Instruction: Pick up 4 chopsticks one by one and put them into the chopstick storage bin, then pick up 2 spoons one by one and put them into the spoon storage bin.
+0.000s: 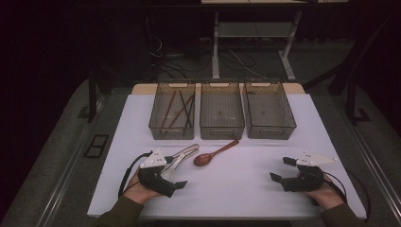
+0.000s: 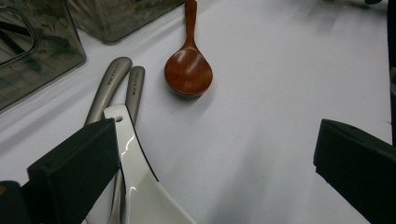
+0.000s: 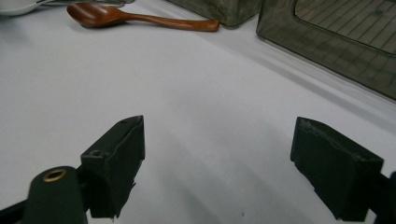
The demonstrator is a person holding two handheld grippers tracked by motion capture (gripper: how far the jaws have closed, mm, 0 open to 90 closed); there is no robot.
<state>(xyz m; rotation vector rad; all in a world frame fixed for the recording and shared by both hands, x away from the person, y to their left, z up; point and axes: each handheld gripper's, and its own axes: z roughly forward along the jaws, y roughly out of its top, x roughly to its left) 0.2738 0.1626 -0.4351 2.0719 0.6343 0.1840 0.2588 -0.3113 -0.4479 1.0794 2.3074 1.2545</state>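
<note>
A brown wooden spoon point(image 1: 215, 153) lies on the white table point(image 1: 236, 189) in front of the middle bin, bowl toward the left. Left of it lie two metal handles point(image 1: 185, 152) and a white ceramic spoon point(image 2: 140, 186). My left gripper point(image 1: 172, 175) rests over these utensils, jaws wide open. In the left gripper view the white spoon runs just inside its left jaw, and the wooden spoon point(image 2: 188, 72) lies ahead, apart from both jaws. My right gripper point(image 1: 282, 169) sits at the front right, open and empty, pointing left, with the wooden spoon point(image 3: 140, 18) far ahead of it.
Three clear grey bins stand in a row at the back: the left bin point(image 1: 172, 109) holds several long sticks, the middle bin point(image 1: 222, 109) and right bin point(image 1: 268, 109) look empty. Table edges are near both hands at the front. Dark floor and desk legs lie beyond.
</note>
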